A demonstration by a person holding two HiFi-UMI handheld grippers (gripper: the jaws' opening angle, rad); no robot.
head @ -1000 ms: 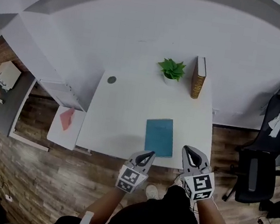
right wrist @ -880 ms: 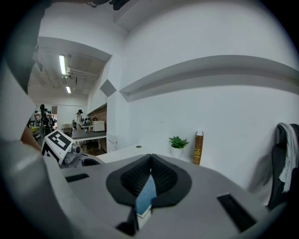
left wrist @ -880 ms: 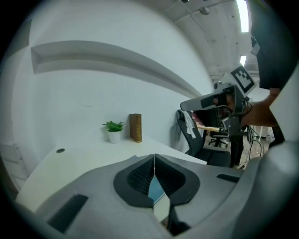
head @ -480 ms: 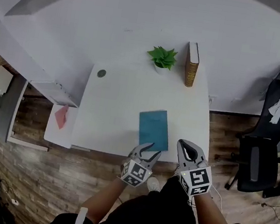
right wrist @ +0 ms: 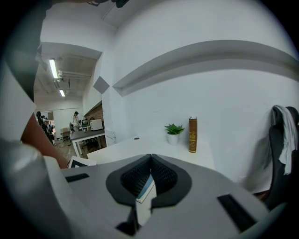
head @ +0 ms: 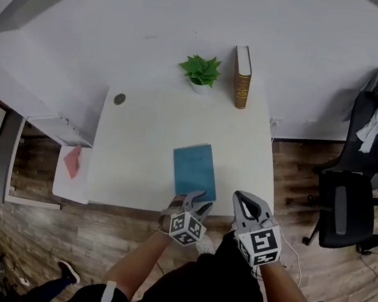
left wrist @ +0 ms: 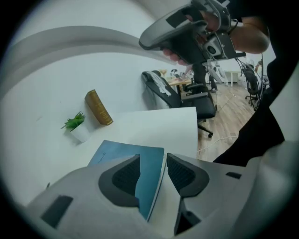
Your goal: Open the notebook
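A closed teal notebook (head: pixel 194 170) lies flat on the white table (head: pixel 140 146), near its front edge. My left gripper (head: pixel 196 199) hangs just at the notebook's near right corner, and its jaws are opening. In the left gripper view the notebook (left wrist: pixel 147 161) shows its right edge in line with the gap of the left gripper (left wrist: pixel 153 156); the pads do not touch it. My right gripper (head: pixel 243 201) is off the table's front edge, right of the notebook, with its tips together on nothing. The right gripper (right wrist: pixel 150 158) has a sliver of the notebook showing under its tips.
At the table's back stand a small potted plant (head: pixel 200 71) and an upright brown book (head: pixel 242 76). A round dark cap (head: pixel 119 99) sits back left. A black office chair (head: pixel 351 199) is to the right, and a low white shelf (head: pixel 65 181) stands to the left.
The left gripper came down toward the notebook's near corner, rolled, and its jaws went from shut to open. The right gripper sank slightly.
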